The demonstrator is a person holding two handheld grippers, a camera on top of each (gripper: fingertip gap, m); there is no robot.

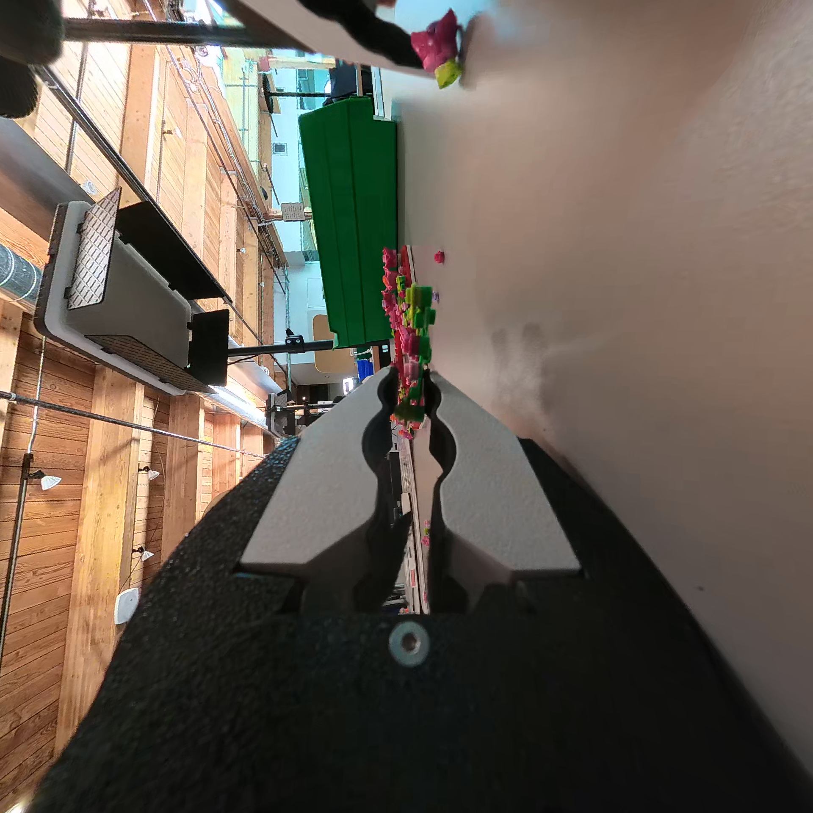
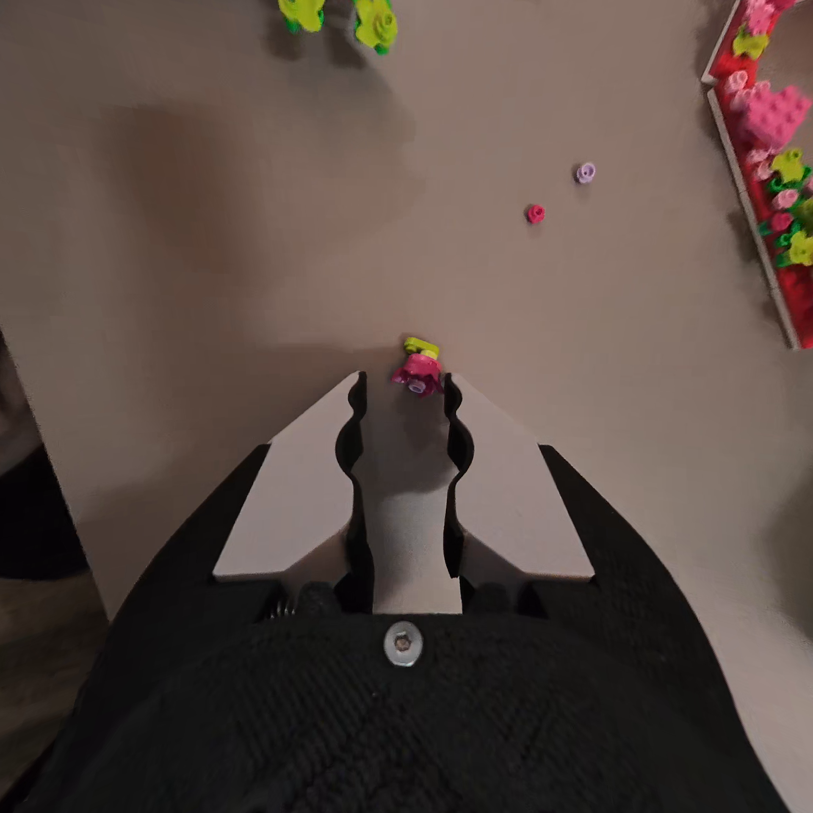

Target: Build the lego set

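The lego build (image 2: 774, 281), a red base with a white rim that carries pink and lime-green flowers, lies at the right edge of the right wrist view. It also shows straight ahead in the left wrist view (image 1: 411, 325). A small pink flower on a lime piece (image 2: 418, 368) lies on the table just beyond my right gripper (image 2: 404, 379), nearer its right finger. The right gripper is open and empty. The same flower shows in the left wrist view (image 1: 440, 48). My left gripper (image 1: 412, 379) lies sideways, low over the table, with a narrow gap and nothing in it.
A loose red round stud (image 2: 535, 214) and a lavender stud (image 2: 585, 172) lie between the flower and the build. Two lime-green flower pieces (image 2: 376, 24) lie at the far side. A green bin (image 1: 352, 220) stands behind the build. The table edge (image 2: 57, 462) drops off at left. Across from one pair of fingers to the other is roughly 15 cm. The right tips stand about 8 cm off the loose red round stud (image 2: 535, 214).
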